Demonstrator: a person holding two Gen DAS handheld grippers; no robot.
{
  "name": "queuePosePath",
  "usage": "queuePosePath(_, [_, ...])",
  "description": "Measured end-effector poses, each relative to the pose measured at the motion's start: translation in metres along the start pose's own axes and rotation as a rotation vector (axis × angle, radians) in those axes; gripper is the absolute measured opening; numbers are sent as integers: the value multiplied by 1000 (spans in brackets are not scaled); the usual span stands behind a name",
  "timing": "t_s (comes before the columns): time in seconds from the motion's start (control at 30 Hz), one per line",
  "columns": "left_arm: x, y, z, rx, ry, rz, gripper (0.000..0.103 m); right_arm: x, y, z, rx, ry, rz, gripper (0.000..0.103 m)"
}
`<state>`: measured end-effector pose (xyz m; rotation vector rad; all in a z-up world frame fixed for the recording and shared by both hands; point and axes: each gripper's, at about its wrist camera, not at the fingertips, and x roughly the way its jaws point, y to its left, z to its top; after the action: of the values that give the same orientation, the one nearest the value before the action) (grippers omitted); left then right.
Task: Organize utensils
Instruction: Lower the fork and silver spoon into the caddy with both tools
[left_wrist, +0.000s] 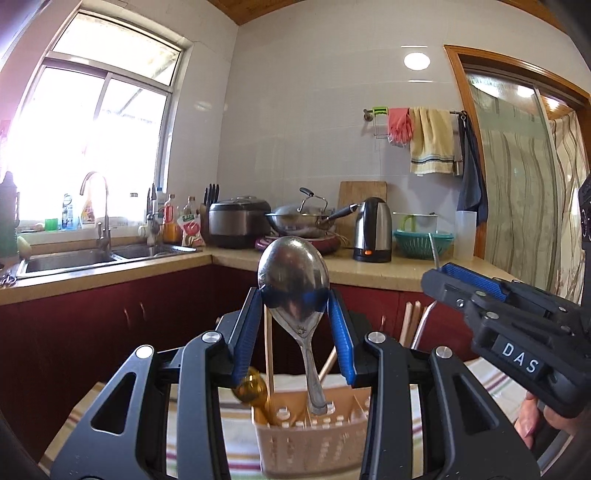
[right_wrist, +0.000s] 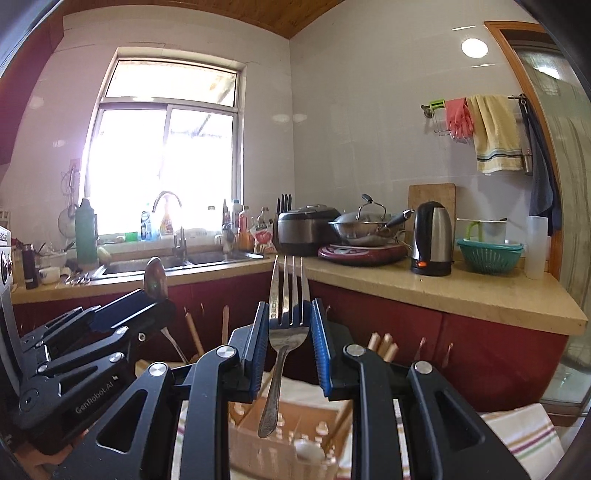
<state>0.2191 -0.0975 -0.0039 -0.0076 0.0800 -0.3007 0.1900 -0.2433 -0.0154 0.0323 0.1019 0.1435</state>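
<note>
My left gripper (left_wrist: 294, 295) is shut on the bowl of a steel spoon (left_wrist: 293, 271), held upright with its handle hanging down into a beige slotted utensil basket (left_wrist: 314, 450). My right gripper (right_wrist: 289, 314) is shut on a steel fork (right_wrist: 288, 291), tines up, handle hanging over the same basket (right_wrist: 258, 443). Chopsticks (left_wrist: 268, 354) and an amber spoon (left_wrist: 251, 387) stand in the basket. The right gripper shows at the right of the left wrist view (left_wrist: 436, 275); the left gripper shows at the left of the right wrist view (right_wrist: 162, 302).
The basket sits on a striped cloth (left_wrist: 236, 439). Behind is a kitchen counter (right_wrist: 461, 291) with a sink (left_wrist: 66, 260), rice cooker (left_wrist: 238, 221), wok (left_wrist: 303, 218), kettle (left_wrist: 373, 229) and green colander (left_wrist: 423, 242). Red cabinets lie below.
</note>
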Motion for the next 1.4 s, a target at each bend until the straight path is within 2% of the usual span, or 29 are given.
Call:
queuePosePath(0.13, [19,0,-4,7,1,2,36,20,-1,-7,7,6,4,24])
queuePosePath(0.37, [41,3,-35,20,62,15,36,51,-3,-40,20,94,6,24])
queuePosePath(0.67, [54,7,-72,50,125,22,36,66,1,-72,21,184,20,24])
queuePosePath(0.9, [68,14,-92,28,193,16,37,72,2,-84,18,230,31,24])
queuePosePath(1.27, [69,11,-101,52,199,3,38,78,0,-92,25,273,41,24])
queuePosePath(1.4, [68,12,-100,54,192,-3,46,79,-6,-92,43,273,45,25])
